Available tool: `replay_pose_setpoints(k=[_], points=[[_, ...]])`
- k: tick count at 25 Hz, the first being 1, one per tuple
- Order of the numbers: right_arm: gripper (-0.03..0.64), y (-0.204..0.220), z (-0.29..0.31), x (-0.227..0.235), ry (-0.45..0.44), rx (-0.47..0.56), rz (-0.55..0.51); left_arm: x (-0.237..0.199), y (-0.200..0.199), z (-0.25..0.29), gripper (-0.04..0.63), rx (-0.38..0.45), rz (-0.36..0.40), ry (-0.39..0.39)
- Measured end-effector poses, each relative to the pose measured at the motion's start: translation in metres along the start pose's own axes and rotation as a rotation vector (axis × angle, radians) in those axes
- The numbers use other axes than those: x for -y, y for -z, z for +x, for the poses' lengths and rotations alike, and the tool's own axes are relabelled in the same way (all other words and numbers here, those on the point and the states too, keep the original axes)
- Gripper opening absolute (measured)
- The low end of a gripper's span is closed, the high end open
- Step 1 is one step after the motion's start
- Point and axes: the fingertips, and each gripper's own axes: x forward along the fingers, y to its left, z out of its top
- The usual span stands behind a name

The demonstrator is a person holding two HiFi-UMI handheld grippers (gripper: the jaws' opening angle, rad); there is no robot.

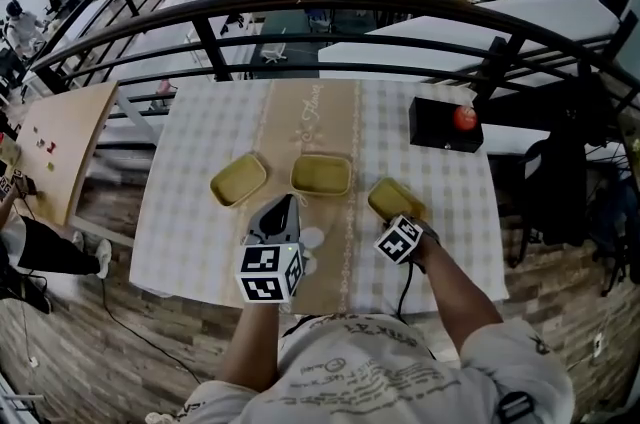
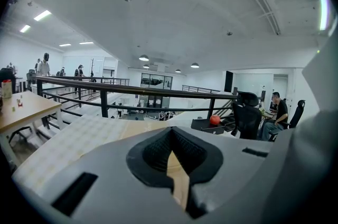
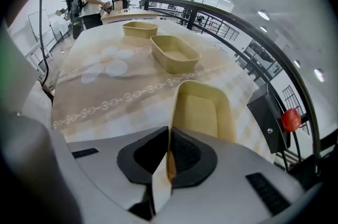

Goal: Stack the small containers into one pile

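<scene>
No stack yet; three trays [image 1: 321,175] apart. Right gripper [image 3: 168,158] pinches right tray [image 3: 200,109] rim; left gripper [image 2: 171,162] closed, empty.

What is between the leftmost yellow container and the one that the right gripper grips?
The middle container, on the table runner, touching neither the leftmost container nor the gripped container; the head view shows it.

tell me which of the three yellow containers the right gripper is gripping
The rightmost container, the one closest to the black box: the right gripper has its jaws shut on its near rim. The middle container and left container sit untouched.
</scene>
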Motion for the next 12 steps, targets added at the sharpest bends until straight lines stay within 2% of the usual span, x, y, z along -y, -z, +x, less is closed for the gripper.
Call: replay_pose_setpoints(k=[12], points=[[0.018, -0.012, -0.019, 0.026, 0.092, 0.034, -0.037, 0.000, -0.002, -0.001, 0.006, 0.015, -0.009, -0.006]])
